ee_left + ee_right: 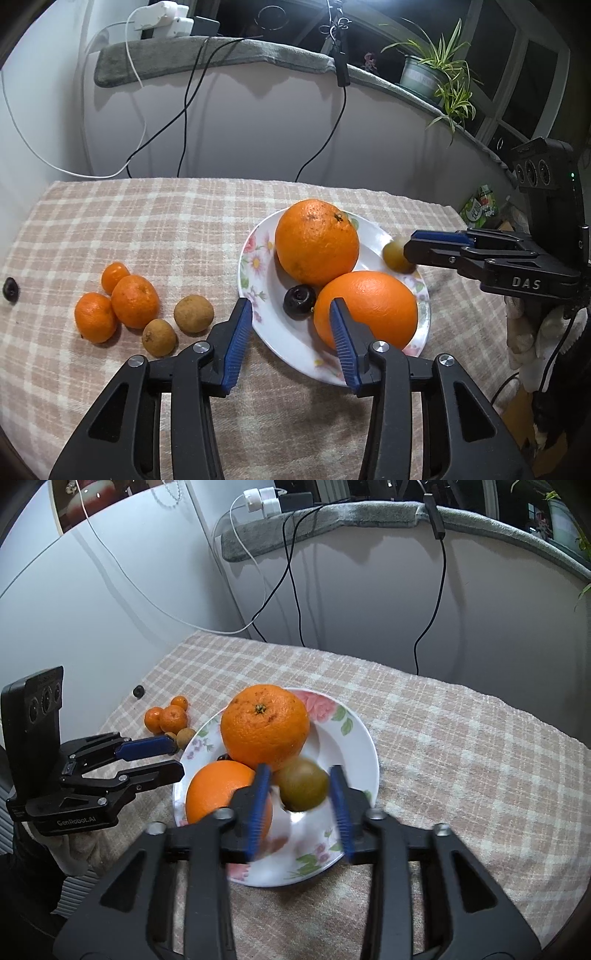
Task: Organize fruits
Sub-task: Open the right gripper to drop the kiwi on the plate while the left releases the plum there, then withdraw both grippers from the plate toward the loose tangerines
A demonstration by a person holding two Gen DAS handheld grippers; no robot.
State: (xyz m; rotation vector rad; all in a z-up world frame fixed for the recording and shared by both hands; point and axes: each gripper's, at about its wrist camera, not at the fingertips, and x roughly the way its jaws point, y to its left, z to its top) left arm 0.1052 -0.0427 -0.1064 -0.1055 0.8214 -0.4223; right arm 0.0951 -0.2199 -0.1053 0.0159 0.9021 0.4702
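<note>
Right wrist: greenish fruit (303, 789) between parted gripper (300, 808) pads.

White wall (258, 122), grey-padded ledge (221, 55), dark windows (491, 48)

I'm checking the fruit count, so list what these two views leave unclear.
- Dark fruit on the plate: right wrist view, almost all hidden behind the oranges.
- Two brown fruits: right wrist view, partly hidden by the left gripper.
- Greenish fruit: blurred in the right wrist view; in the left, part hidden by the right gripper.
- Plate's near rim: both views, covered by the jaws.
</note>
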